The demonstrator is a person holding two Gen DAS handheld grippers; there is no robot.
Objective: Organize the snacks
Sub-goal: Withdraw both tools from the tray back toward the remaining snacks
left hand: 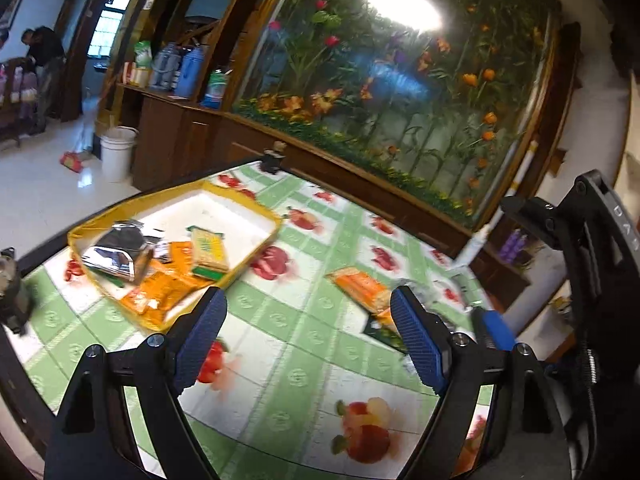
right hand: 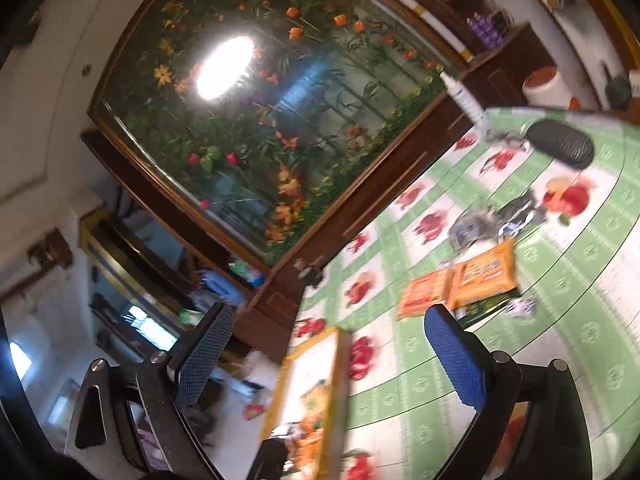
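Observation:
A yellow-rimmed tray (left hand: pixel 248 204) sits at the table's far left. It holds a silver packet (left hand: pixel 120 254), a green-and-yellow cracker pack (left hand: pixel 208 252) and orange packs (left hand: pixel 160 292). My left gripper (left hand: pixel 308 320) hovers open over the cloth with nothing between its fingers. Beyond its right finger an orange snack pack (left hand: pixel 360 286) lies on a dark green pack (left hand: pixel 384 332). One blue pad (left hand: pixel 496 328) of my right gripper shows beside them. In the right wrist view my right gripper (right hand: pixel 328 344) is open and empty above the tray (right hand: pixel 342 380). Two orange packs (right hand: pixel 424 294) (right hand: pixel 486 276) and silver packets (right hand: pixel 492 216) lie ahead of it.
The table carries a green checked cloth (left hand: pixel 280 360) with fruit prints. A black oval object (right hand: pixel 560 144) and a white spray bottle (right hand: pixel 464 96) stand near its far edge. Behind is a wooden cabinet with a flowered glass panel (left hand: pixel 380 100). On the floor at left are a white bucket (left hand: pixel 117 152) and a person (left hand: pixel 44 52).

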